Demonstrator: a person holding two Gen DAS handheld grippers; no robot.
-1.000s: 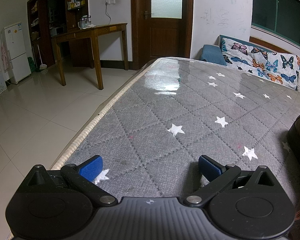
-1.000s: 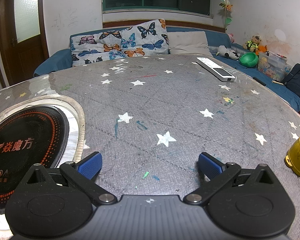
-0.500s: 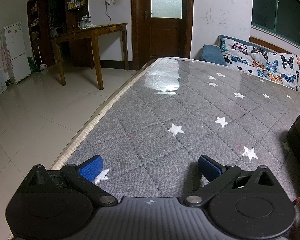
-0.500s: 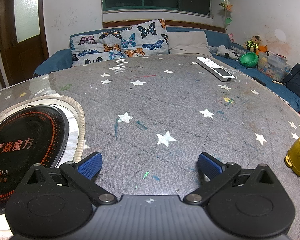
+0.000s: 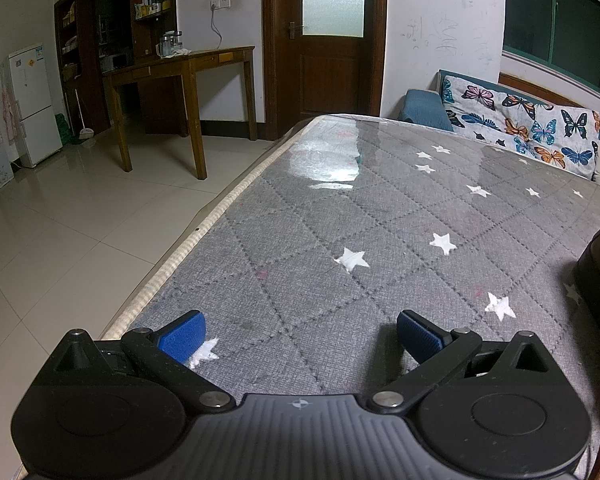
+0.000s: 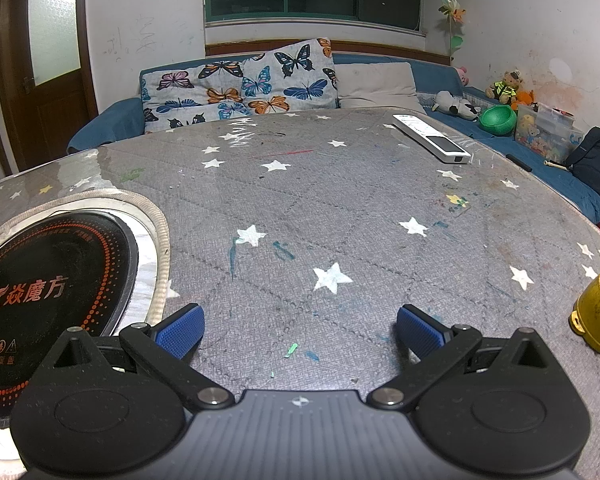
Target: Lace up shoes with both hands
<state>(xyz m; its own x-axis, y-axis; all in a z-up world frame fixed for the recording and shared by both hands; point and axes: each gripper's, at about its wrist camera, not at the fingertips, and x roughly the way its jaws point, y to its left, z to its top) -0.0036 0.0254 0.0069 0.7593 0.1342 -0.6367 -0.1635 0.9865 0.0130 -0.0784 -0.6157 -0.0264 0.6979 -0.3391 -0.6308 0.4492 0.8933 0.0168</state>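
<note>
My left gripper rests low over the grey star-patterned table, open, with nothing between its blue pads. A dark brown object, possibly a shoe, is cut off at the right edge of the left wrist view, to the right of the gripper. No lace can be made out. My right gripper is open too, low over the same tabletop, with nothing between its fingers. No shoe shows in the right wrist view.
A round black induction hob is set into the table left of the right gripper. A yellow metal object stands at its right, a white remote lies far right. The table's left edge drops to tiled floor. A sofa lies beyond.
</note>
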